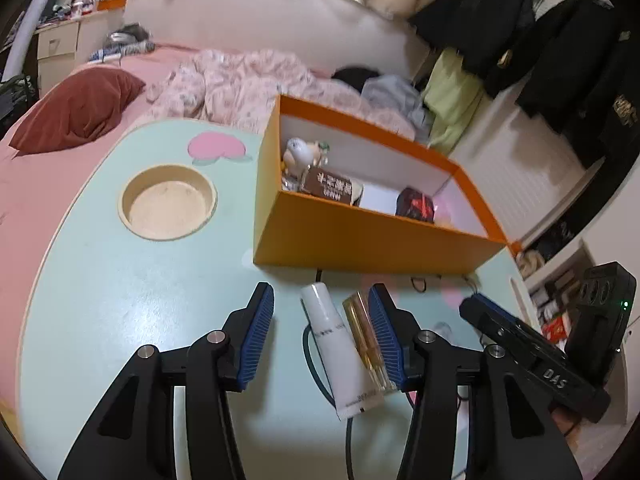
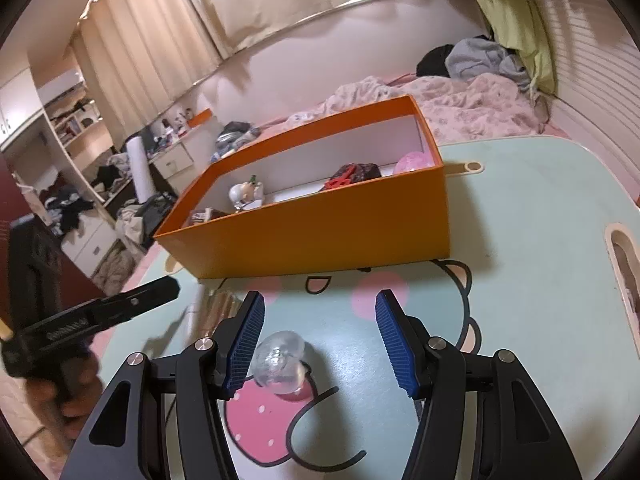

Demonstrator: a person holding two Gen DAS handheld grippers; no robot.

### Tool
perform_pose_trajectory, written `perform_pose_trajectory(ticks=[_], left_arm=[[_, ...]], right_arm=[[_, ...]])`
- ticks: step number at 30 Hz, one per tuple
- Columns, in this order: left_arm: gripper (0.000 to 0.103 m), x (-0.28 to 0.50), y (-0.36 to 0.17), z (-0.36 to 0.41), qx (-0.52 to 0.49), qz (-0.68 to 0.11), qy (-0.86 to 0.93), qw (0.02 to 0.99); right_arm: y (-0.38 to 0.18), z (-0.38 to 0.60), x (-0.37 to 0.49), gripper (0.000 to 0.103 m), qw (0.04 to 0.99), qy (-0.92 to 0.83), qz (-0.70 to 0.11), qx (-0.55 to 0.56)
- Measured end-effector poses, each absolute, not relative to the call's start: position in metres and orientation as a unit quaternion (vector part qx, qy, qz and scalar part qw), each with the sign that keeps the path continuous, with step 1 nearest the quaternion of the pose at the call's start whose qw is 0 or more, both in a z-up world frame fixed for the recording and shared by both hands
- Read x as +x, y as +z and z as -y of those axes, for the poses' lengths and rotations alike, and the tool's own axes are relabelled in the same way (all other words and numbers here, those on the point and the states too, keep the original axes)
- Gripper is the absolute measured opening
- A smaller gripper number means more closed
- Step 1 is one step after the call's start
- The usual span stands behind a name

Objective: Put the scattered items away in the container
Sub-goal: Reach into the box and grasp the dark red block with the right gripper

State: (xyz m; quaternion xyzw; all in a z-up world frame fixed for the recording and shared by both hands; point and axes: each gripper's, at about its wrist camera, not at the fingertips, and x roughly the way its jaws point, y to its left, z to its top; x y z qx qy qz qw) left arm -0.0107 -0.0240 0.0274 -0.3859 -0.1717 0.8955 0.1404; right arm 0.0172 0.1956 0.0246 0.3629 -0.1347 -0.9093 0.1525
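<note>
An orange box (image 1: 360, 240) (image 2: 320, 232) stands on the pale green table, holding a small white figurine (image 1: 304, 152), a brown packet (image 1: 328, 188), a dark red packet (image 1: 416, 204) and a pink ball (image 2: 412, 162). My left gripper (image 1: 320, 292) is open just in front of the box. A white tube (image 1: 340, 344) and a small amber bottle (image 1: 366, 340) lie on the table between its fingers, the bottle against the right pad. My right gripper (image 2: 320, 298) is open, low over the table. A clear plastic ball (image 2: 280, 362) rests beside its left pad.
The table has a round recess (image 1: 168, 202) on its left and a slot (image 2: 624, 268) near its right edge. Behind it is a bed with a rumpled pink duvet (image 1: 248, 80) and a red pillow (image 1: 76, 108). Dark clothes (image 1: 560, 40) hang at the right.
</note>
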Motion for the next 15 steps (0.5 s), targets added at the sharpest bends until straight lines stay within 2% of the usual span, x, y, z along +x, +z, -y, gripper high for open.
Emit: perform_pose_trajectory(ticks=[4, 8, 11, 15], left_arm=[[0.051, -0.008, 0.021, 0.027, -0.376, 0.172, 0.899, 0.142], [0.051, -0.008, 0.019, 0.028, -0.376, 0.167, 0.901, 0.137], [0.051, -0.009, 0.017, 0.029, -0.375, 0.177, 0.898, 0.145], [0.051, -0.004, 0.018, 0.035, -0.358, 0.192, 0.901, 0.155]], right_arm=[[0.036, -0.194, 0.013, 0.058, 0.145, -0.899, 0.124, 0.393], [0.087, -0.193, 0.006, 0.058, 0.155, -0.911, 0.113, 0.365], [0.119, -0.185, -0.029, 0.058, 0.144, -0.904, 0.090, 0.392], [0.121, -0.169, -0.091, 0.059, 0.110, -0.878, 0.053, 0.462]])
